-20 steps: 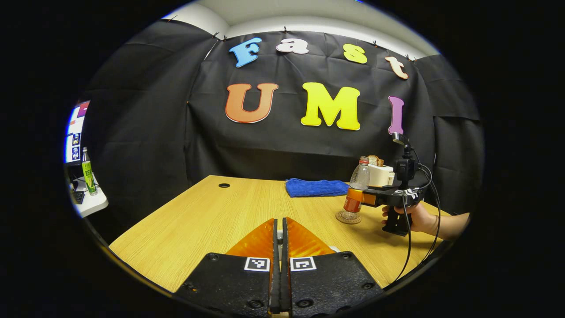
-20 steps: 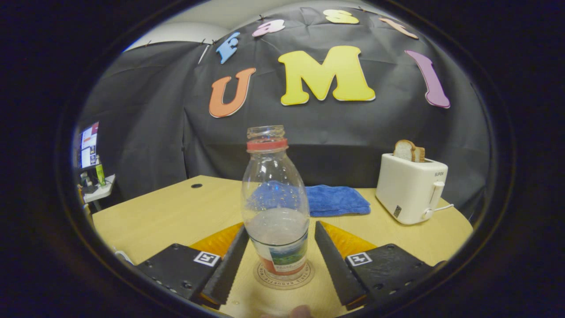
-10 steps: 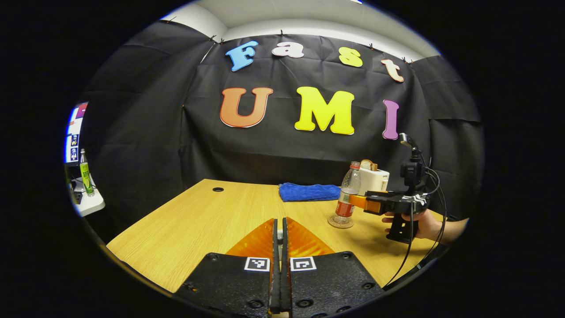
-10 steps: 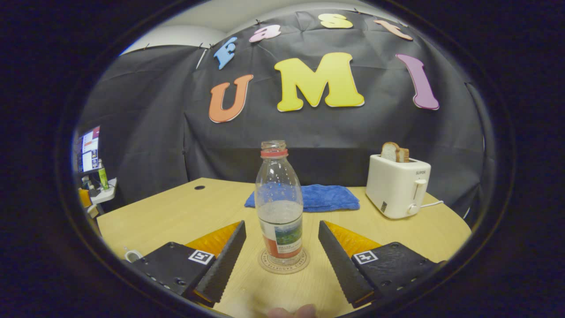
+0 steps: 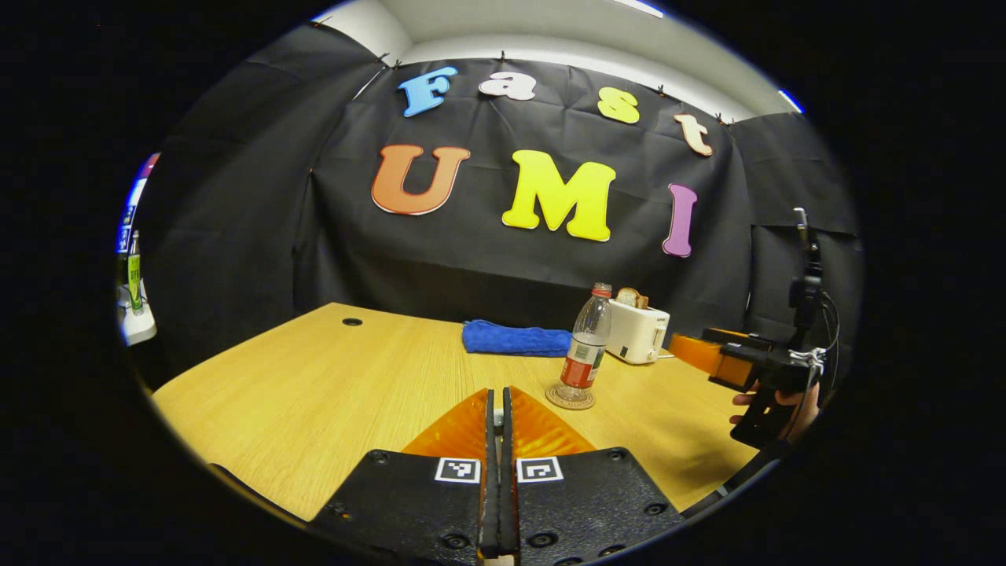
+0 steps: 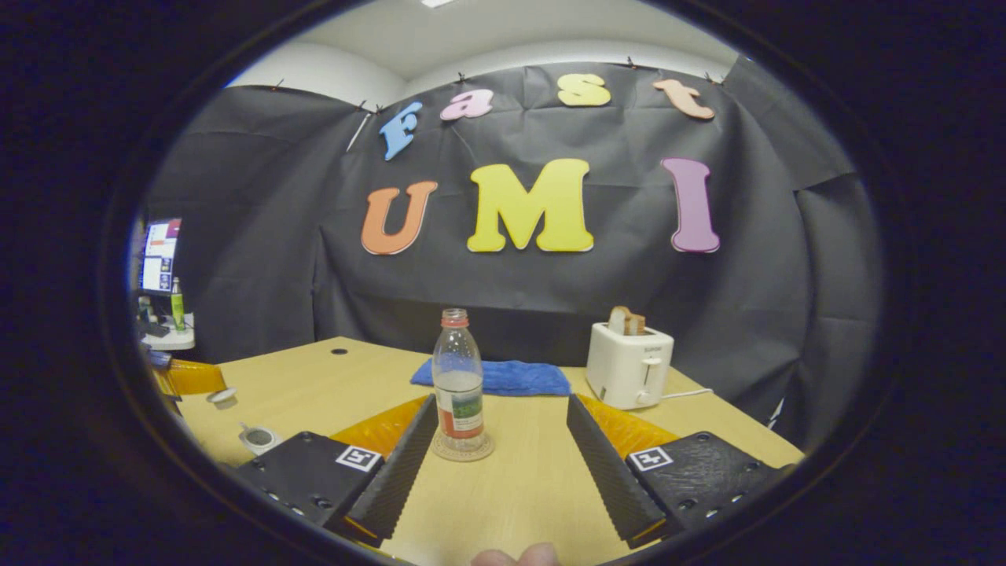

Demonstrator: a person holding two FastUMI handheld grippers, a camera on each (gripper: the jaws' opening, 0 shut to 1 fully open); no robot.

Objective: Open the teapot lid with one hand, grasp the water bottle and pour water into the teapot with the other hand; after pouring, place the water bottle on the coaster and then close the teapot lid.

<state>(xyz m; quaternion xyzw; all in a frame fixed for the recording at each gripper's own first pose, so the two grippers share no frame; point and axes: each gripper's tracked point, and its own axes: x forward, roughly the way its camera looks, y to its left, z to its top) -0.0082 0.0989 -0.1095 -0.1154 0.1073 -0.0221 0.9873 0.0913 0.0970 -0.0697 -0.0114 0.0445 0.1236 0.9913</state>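
A clear water bottle point(image 6: 458, 381) with a red label stands upright on the round coaster point(image 6: 462, 450) at mid-table. My right gripper point(image 6: 501, 405) is open and well back from it, touching nothing. In the left gripper view the bottle point(image 5: 585, 346) and coaster point(image 5: 570, 397) lie ahead to the right, with the right gripper point(image 5: 692, 350) and the hand holding it further right. My left gripper point(image 5: 497, 405) is shut, a pale sliver showing between its tips. In the right gripper view a small white lid point(image 6: 222, 395) sits at that gripper's tip, above the white teapot point(image 6: 259, 438), which is largely hidden.
A white toaster point(image 6: 629, 365) with bread in it stands at the back right, beside a folded blue cloth point(image 6: 495, 377). The wooden table point(image 5: 330, 393) has a cable hole point(image 5: 352, 321) far left. A side table with a green bottle point(image 6: 177, 306) stands beyond the left edge.
My right gripper has drawn back from the bottle, still open; the bottle stays on the coaster. The left gripper stays shut and has pulled back a little.
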